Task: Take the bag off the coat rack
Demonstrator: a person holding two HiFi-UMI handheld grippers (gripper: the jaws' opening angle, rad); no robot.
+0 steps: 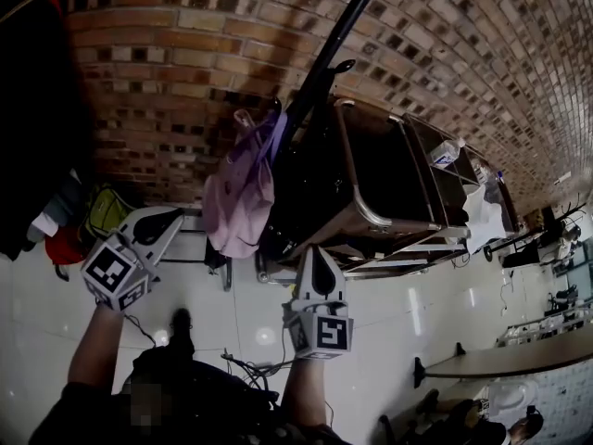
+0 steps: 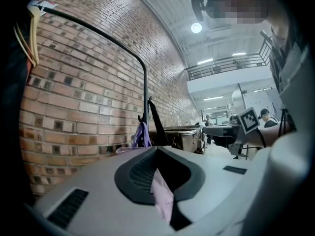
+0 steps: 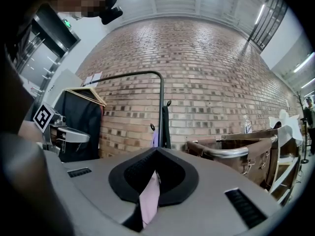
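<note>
A pale pink bag [image 1: 239, 193] with purple straps hangs from a hook on the black coat rack pole [image 1: 324, 63], in front of a brick wall. My left gripper [image 1: 174, 217] is shut and points at the bag's left side, a short way off it. My right gripper [image 1: 315, 251] is shut too, just below and right of the bag, not touching it. In the left gripper view the bag [image 2: 141, 135] hangs on the pole [image 2: 145, 97] beyond the closed jaws [image 2: 157, 151]. The right gripper view shows the same bag [image 3: 154, 140] by the pole [image 3: 161, 102]. A pink sliver shows through each gripper's slit.
A dark cart with a metal rim [image 1: 371, 216] stands right behind the rack, a bottle [image 1: 447, 153] on it. Dark clothes [image 1: 37, 109] hang at the left, above a yellow-green bag [image 1: 107, 211]. Cables [image 1: 241, 364] lie on the floor. A table edge [image 1: 519, 355] sits low right.
</note>
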